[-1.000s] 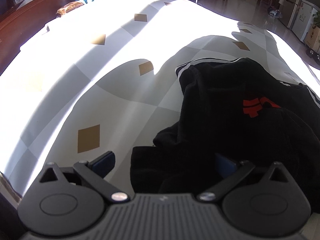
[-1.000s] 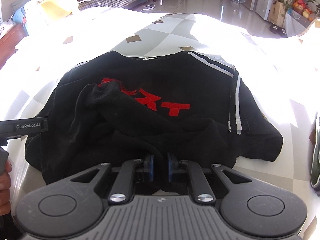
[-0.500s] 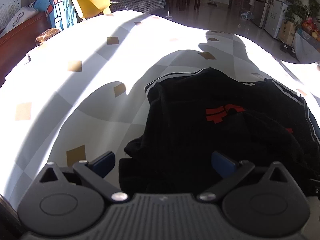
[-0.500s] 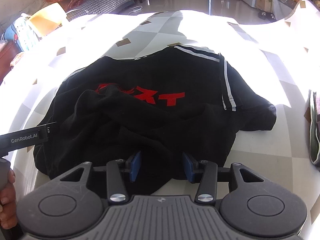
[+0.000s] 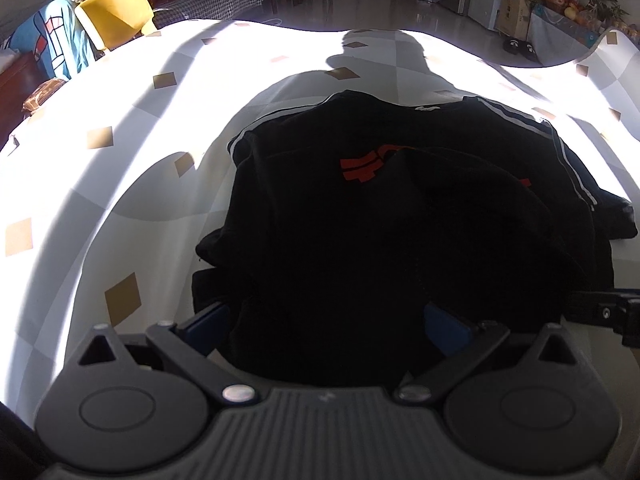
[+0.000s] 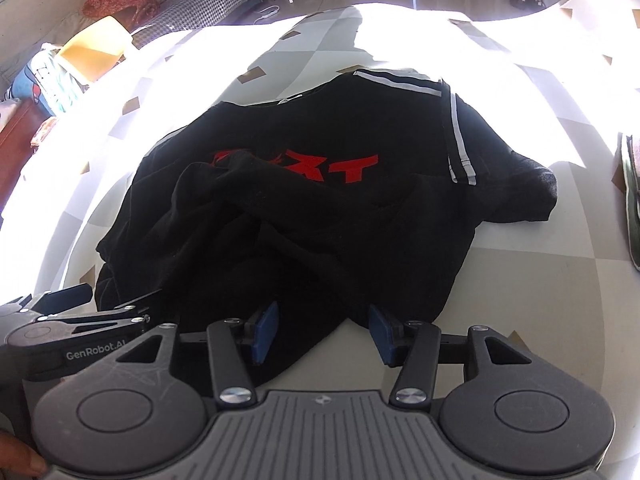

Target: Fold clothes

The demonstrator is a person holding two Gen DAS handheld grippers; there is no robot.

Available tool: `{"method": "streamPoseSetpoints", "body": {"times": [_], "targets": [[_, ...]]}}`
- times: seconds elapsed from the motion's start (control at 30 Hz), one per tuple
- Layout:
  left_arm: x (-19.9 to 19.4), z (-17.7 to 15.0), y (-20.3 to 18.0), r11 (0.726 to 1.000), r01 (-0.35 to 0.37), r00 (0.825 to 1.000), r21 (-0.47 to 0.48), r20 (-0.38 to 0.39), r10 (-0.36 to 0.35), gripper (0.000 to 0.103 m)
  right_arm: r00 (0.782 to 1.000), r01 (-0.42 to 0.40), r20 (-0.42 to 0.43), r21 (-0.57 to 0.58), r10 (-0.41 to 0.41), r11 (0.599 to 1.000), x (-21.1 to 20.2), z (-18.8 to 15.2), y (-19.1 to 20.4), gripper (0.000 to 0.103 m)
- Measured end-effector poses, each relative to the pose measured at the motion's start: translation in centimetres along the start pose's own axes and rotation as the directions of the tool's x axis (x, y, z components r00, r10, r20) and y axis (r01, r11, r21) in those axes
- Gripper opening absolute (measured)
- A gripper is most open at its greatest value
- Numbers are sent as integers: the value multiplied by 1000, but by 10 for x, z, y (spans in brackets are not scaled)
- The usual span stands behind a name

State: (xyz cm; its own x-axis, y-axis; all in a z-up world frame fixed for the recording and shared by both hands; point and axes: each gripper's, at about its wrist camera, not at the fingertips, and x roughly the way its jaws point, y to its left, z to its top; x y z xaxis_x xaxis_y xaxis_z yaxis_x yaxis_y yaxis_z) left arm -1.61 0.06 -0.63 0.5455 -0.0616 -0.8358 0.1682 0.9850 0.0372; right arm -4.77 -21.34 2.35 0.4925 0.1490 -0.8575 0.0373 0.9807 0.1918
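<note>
White cloth (image 6: 540, 320) with tan diamonds covers the table in front of you, half in hard sun and half in shadow. On it lies the black shirt (image 6: 320, 216), spread with its collar away from you, red lettering across the chest and white stripes down the sleeve; a bunched fold of its lower part is heaped over the middle (it hides some of the letters). Your left gripper (image 5: 328, 324) hangs over the shirt's near edge with its blue pads (image 5: 446, 326) wide apart, black fabric lying between them but not pinched. Your right gripper (image 6: 322, 330) is just opening, its pads (image 6: 264, 332) clear of the cloth, the hem lying loose between them. At the far left stands a yellow chair (image 5: 116, 12).
</note>
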Motion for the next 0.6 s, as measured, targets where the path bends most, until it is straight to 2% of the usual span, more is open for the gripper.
{"method": "streamPoseSetpoints", "body": {"times": [0.17,0.3,0.47,0.6], "targets": [[6,-3,4,1000,-23,1000,-14,-16,23,103,997,-18,-79,18,19,1000,17,-14,8,50],[9,-5,5,999,-29,999,-24,-21,28,103,998,-54,-40,-6,54,999,20,-17,20,51],[12,-5,7,999,-25,999,-41,-27,24,103,1000,-11,-1,-47,11,999,27,-22,35,54],[13,-5,9,998,-30,999,-54,-17,29,98,997,62,54,-118,-55,991,31,-27,47,51]]}}
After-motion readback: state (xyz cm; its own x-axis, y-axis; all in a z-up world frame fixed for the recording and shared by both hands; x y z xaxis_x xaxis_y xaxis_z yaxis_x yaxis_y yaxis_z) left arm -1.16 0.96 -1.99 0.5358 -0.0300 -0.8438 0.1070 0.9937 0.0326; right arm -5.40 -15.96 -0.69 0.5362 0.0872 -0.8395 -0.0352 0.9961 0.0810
